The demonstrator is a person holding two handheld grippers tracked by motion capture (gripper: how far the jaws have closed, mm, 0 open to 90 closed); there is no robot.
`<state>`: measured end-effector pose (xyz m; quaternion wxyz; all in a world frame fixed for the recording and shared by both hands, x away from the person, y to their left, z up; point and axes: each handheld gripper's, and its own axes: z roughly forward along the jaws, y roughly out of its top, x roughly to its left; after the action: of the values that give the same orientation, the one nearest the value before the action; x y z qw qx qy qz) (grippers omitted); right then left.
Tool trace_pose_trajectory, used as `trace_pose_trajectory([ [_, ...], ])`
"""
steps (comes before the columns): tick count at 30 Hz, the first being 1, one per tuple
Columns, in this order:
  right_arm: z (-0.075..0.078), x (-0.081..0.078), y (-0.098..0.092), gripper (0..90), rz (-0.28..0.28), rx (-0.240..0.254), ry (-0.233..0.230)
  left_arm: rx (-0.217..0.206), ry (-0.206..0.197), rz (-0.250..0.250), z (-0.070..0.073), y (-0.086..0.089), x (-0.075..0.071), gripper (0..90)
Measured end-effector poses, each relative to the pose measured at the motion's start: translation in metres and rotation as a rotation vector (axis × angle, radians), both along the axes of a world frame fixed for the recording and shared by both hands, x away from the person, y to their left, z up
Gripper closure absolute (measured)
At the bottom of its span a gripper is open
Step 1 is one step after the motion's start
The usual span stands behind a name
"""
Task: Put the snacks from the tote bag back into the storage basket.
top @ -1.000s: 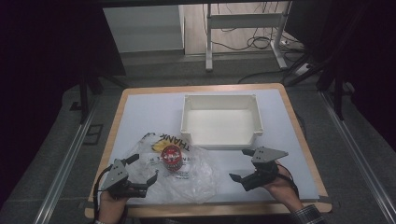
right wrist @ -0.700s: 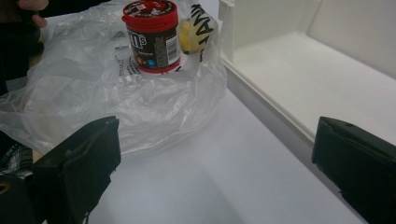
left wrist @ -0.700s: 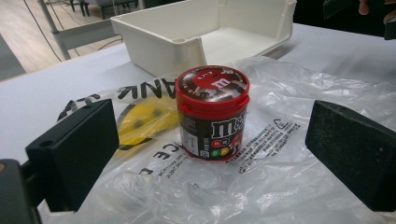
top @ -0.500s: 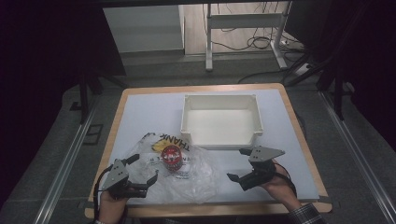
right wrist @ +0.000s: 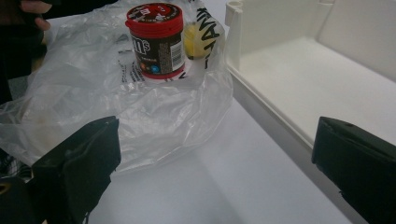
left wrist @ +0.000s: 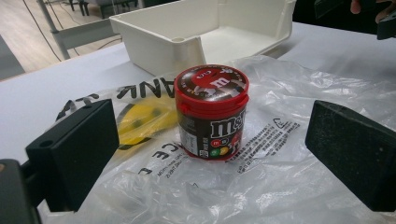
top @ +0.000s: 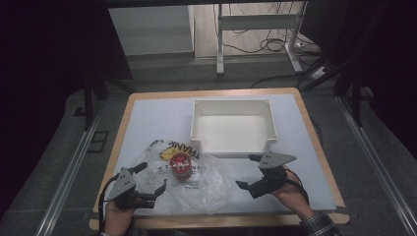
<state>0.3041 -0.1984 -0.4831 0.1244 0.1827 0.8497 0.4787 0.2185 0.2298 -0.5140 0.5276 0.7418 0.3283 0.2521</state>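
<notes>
At about seven o'clock on the table, the left gripper (top: 149, 179) hangs with jaws spread wide and empty, aimed at the candy jar (top: 181, 166), which stands upright on the crumpled plastic bag (top: 206, 189) just short of centre. The white bin (top: 231, 127) at twelve o'clock looks empty, so moving the jar is probably all still ahead, while the right gripper (top: 250, 171) at five o'clock is likewise agape, holding nothing.

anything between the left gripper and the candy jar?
Nothing visible. In the left gripper view the candy jar stands upright on the plastic bag, in line with the gap between the wide-open jaws of the left gripper, with only flat, crumpled bag film between them. The white bin sits behind the jar.
</notes>
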Motion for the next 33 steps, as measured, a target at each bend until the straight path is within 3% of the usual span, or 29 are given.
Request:
trace_pose_trajectory([
  [33, 0.002, 0.011, 0.017, 1.6, 0.023, 0.041, -0.023, -0.001, -0.001, 0.000, 0.000, 0.000, 0.000, 2.6],
])
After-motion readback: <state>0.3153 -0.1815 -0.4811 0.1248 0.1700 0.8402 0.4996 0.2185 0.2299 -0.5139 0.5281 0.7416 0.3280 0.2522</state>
